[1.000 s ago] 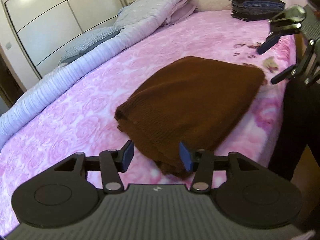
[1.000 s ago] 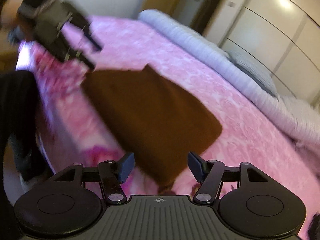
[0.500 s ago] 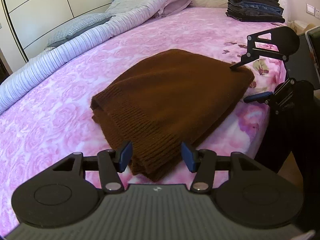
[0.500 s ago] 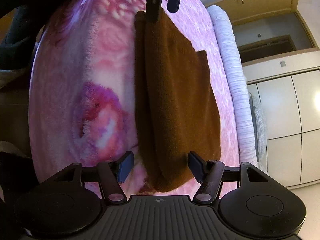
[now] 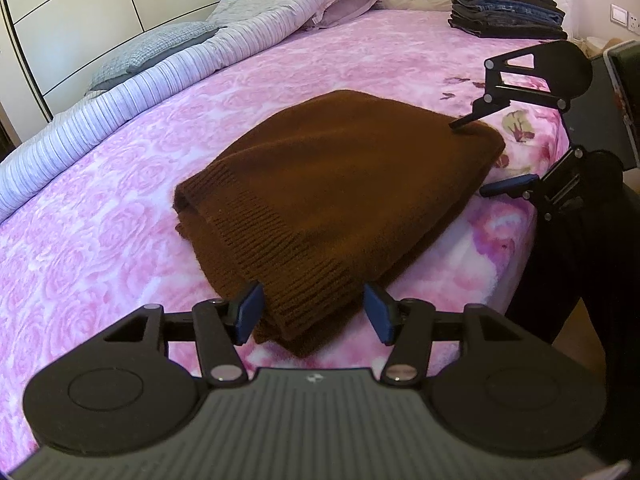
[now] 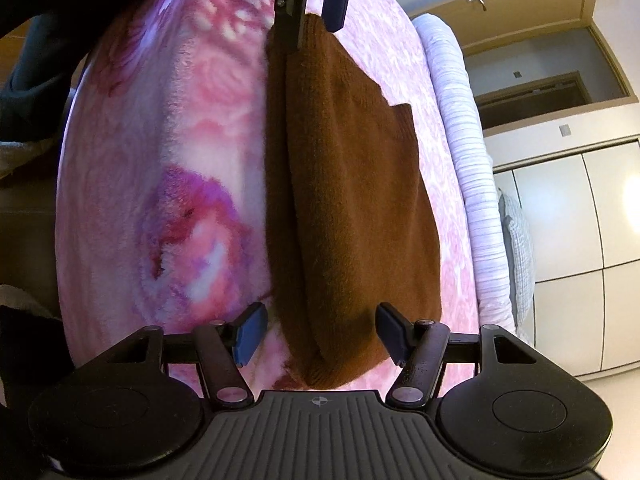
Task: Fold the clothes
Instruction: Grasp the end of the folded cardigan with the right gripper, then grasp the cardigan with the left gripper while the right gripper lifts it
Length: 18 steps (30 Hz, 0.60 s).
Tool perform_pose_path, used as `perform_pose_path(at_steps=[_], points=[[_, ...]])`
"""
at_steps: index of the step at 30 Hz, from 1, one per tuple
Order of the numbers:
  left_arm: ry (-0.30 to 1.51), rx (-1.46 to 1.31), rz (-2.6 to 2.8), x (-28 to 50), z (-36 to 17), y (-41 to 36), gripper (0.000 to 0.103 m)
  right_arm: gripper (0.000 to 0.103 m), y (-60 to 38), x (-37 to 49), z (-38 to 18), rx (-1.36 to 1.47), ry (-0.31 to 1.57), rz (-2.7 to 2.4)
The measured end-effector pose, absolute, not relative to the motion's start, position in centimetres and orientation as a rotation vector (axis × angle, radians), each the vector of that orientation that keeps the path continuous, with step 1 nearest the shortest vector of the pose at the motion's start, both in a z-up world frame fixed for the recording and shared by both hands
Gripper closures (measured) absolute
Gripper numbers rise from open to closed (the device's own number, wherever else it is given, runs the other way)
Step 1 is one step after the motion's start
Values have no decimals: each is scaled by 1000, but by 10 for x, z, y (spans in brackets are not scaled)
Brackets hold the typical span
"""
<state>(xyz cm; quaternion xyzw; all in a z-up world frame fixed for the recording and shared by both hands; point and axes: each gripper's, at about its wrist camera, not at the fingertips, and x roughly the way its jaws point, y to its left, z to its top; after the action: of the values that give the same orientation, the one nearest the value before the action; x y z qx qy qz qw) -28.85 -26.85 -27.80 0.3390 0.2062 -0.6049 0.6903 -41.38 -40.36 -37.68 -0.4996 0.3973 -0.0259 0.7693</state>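
A folded brown knit sweater (image 5: 332, 196) lies on the pink floral bed near its edge; it also shows in the right wrist view (image 6: 352, 200). My left gripper (image 5: 314, 314) is open, its jaws straddling the sweater's near ribbed corner. My right gripper (image 6: 322, 334) is open, its jaws on either side of the sweater's opposite corner. In the left wrist view the right gripper (image 5: 476, 160) has one finger above the far corner and one below it at the bed's edge. In the right wrist view the left gripper (image 6: 316, 20) stands at the far end.
A stack of dark folded clothes (image 5: 506, 2) sits at the bed's far corner. A striped duvet (image 5: 120, 96) and pillows (image 5: 160, 46) line the far side. White wardrobe doors (image 6: 580, 240) stand beyond. The bed edge (image 5: 516, 248) drops off at right.
Both grippers have moved in on the sweater's opposite corners. The right gripper swung down and rolled sideways to the bed edge. Both have stayed open.
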Motion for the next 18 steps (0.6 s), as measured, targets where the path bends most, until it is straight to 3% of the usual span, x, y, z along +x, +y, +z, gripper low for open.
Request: perform_pose_path(at_steps=[3,6,7,8,11,18], points=[[385,816,-1355,-298,-281,-265,50,40,-404,-412,-377,-1093,855,-53],[278,895,-1356,-311,-285,-260,41,40,-405,-408,-375,-1096,846,-54],[242,922,-1355,-316,-286,-258,35,44,-406,-406,-374,-1093,845,-54],[206,947,-1354,-320,-288,-257,33,57,-408,-404,-371,-1079,851,-52],[96,1024,-1349,-334,-292,-251,28,70,-410,-399,-365,-1049,860,-43],[-73,1157,-1312,-352,-304,-255,25,77,-421,-393,-332,-929,835,-28]])
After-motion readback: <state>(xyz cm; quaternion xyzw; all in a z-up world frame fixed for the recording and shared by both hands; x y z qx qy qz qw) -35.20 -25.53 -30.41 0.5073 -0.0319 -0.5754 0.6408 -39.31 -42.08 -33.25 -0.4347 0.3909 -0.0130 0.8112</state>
